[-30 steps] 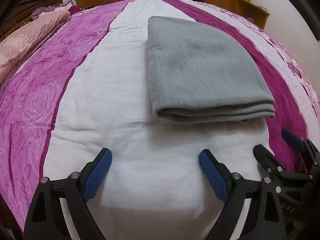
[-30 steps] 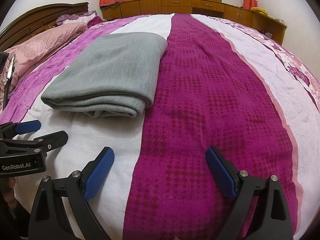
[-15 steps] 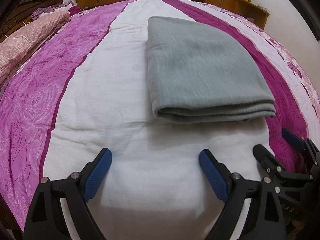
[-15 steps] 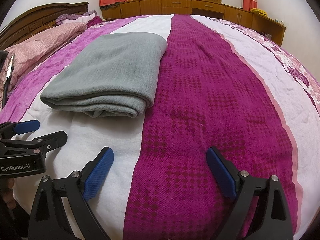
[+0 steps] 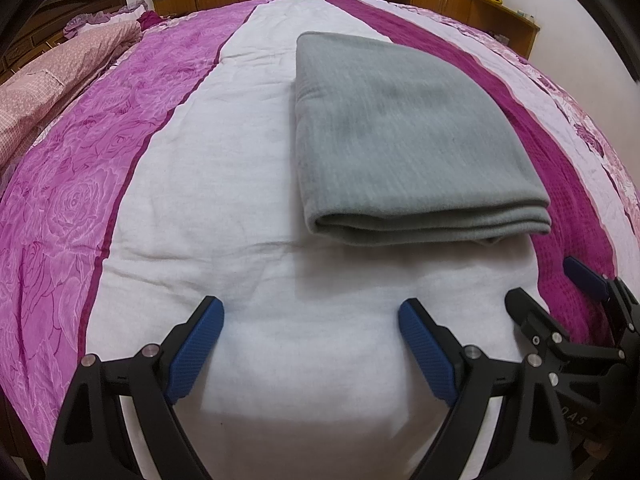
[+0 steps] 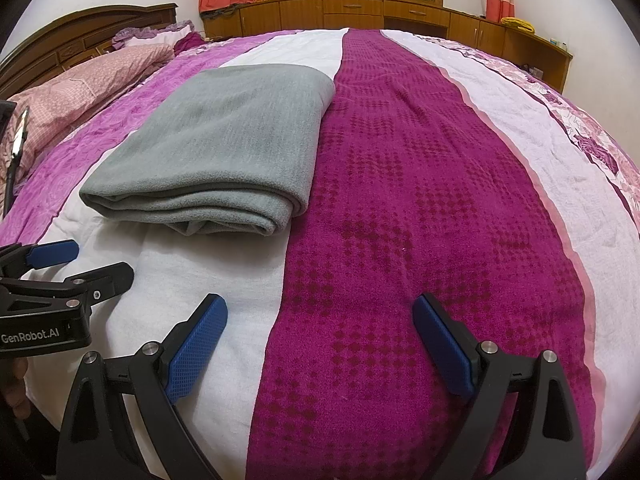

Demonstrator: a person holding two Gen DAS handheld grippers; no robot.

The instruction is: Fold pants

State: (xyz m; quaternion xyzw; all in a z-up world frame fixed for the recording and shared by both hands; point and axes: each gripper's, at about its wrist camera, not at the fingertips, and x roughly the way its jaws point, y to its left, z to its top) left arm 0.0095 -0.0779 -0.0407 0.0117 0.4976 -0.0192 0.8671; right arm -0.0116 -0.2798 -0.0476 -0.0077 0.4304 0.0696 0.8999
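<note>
The grey pants (image 5: 400, 132) lie folded into a thick flat rectangle on the bed, with the layered fold edge nearest me; the right wrist view shows the grey pants (image 6: 224, 144) at centre left. My left gripper (image 5: 310, 340) hovers open over the white stripe, short of the fold edge, holding nothing. My right gripper (image 6: 320, 340) stands open over the dark magenta stripe, to the right of the pants and apart from them. Each gripper shows at the edge of the other's view: the right gripper (image 5: 556, 288) and the left gripper (image 6: 86, 262).
The bedspread (image 5: 100, 184) has pink, white and magenta stripes. Pink pillows (image 6: 84, 80) and a wooden headboard (image 6: 80, 36) are at the left. Wooden cabinets (image 6: 360, 12) and a curtained window run along the far wall. A hand (image 6: 14, 384) shows at the lower left.
Almost nothing differs: both grippers stay open in place and the folded pants lie still.
</note>
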